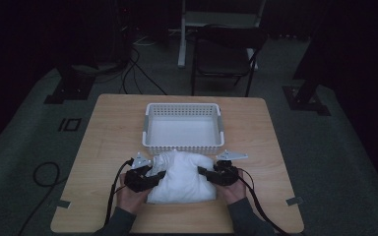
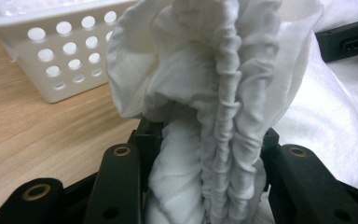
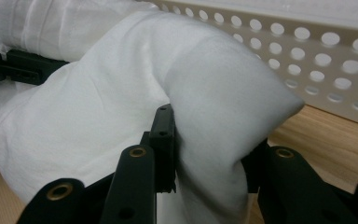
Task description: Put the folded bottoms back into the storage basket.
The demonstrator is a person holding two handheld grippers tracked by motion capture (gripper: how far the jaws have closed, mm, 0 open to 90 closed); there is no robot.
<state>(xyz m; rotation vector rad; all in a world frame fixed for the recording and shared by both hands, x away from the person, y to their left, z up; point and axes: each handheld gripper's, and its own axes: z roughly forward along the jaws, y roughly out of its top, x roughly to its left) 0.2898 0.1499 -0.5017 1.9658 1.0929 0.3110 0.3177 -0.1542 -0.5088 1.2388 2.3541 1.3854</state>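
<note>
White cloth before basket, both grippers clamped

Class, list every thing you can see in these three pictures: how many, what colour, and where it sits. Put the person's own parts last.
Table: one, light wood, centre of the floor.
Basket: one, white, perforated, on the table's far half.
Cloth: one, white, bunched, on the table just nearer than the basket.
Chair: one, dark, beyond the table.
Cables: several, black, on the floor.
Left gripper: one, black, jaws shut on the cloth's left side.
Right gripper: one, black, jaws shut on its right side.
Hands: two, holding the grippers at the near edge.
</note>
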